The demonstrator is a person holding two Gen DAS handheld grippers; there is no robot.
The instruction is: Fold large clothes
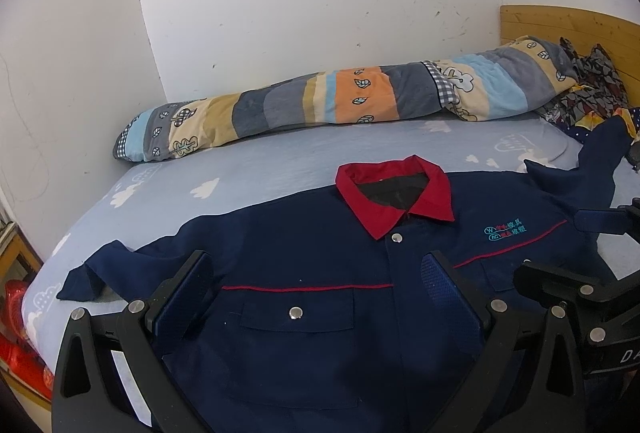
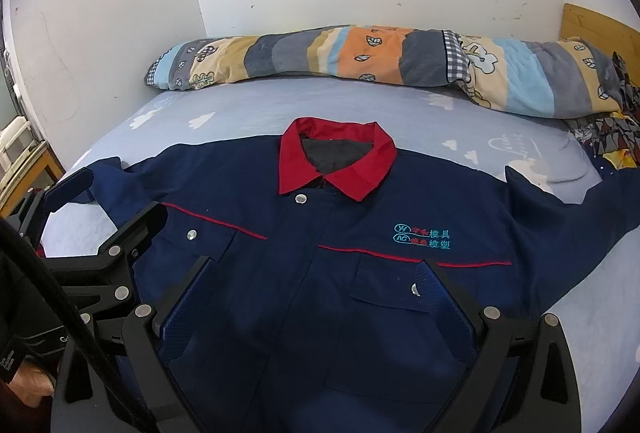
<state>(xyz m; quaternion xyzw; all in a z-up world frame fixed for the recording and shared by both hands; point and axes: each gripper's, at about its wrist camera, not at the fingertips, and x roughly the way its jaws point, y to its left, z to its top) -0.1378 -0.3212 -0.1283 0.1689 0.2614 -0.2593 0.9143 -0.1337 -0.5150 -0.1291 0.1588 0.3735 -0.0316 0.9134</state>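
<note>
A navy work jacket (image 1: 304, 257) with a red collar (image 1: 394, 201) lies front-up and buttoned on the bed, sleeves spread to both sides. The right wrist view shows the same jacket (image 2: 320, 217), with its teal chest logo (image 2: 422, 235). My left gripper (image 1: 316, 273) is open over the jacket's left chest pocket, its blue pads wide apart. My right gripper (image 2: 316, 269) is open over the jacket's middle, beside the right pocket. Each gripper shows in the other's view: right gripper (image 1: 558, 245), left gripper (image 2: 116, 197). Neither holds cloth.
The bed sheet (image 1: 248, 161) is light blue with white clouds. A rolled striped quilt (image 1: 320, 101) lies along the white wall. A wooden headboard (image 1: 568, 29) and a pile of patterned clothes (image 1: 592, 85) are at the right. Something red (image 1: 18, 345) sits past the bed's left edge.
</note>
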